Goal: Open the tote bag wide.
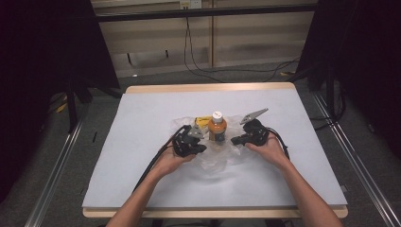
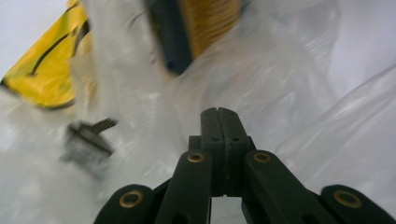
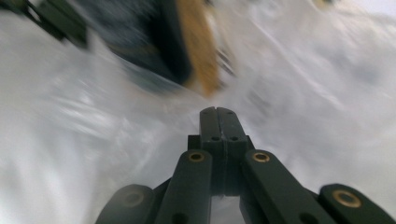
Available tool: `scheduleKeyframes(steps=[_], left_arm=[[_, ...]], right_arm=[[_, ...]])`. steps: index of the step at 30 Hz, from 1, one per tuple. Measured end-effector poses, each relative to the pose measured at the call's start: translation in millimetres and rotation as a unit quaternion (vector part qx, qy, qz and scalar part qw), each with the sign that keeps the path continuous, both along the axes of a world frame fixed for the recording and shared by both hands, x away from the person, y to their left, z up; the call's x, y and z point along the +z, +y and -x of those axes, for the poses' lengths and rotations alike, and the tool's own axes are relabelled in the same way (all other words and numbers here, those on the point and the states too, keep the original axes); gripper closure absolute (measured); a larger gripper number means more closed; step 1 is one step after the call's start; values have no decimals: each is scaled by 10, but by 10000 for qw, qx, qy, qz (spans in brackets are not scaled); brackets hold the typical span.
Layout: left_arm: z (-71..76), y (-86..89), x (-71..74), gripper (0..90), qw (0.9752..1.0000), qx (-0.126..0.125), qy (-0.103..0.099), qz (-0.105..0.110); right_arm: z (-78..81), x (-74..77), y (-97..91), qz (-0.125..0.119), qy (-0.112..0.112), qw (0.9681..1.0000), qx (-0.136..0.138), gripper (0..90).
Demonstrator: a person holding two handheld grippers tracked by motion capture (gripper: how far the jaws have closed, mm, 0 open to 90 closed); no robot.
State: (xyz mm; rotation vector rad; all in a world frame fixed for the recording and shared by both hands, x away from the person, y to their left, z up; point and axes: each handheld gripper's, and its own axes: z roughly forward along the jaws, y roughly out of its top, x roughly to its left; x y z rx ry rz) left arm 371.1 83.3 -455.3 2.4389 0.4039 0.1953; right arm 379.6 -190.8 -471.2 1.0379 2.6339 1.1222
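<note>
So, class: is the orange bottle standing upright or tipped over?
Upright. In the high view the bottle stands on the clear plastic bag with its white cap on top, between the two grippers.

High view: bright table, dark surroundings, sharp. Right gripper view: heavy motion blur. Left gripper view: blurred background, glare on plastic.
</note>
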Motion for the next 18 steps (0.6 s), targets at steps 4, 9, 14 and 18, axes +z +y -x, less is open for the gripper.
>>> scheduleKeyframes(steps=[4, 9, 14, 18], left_arm=[[-10, 12, 56, 900, 9999, 66, -66, 144], [-19, -91, 213, 900, 9995, 91, -164, 240], [-155, -115, 273, 900, 9995, 178, -142, 226], [-228, -137, 308, 900, 9992, 258, -73, 283]], right_arm=[[-51, -47, -58, 304, 43, 9995, -66, 900], [-57, 14, -90, 171, 36, 9998, -118, 900], [-77, 217, -5, -35, -105, 9999, 58, 900], [-120, 324, 2, -176, -203, 9996, 60, 900]])
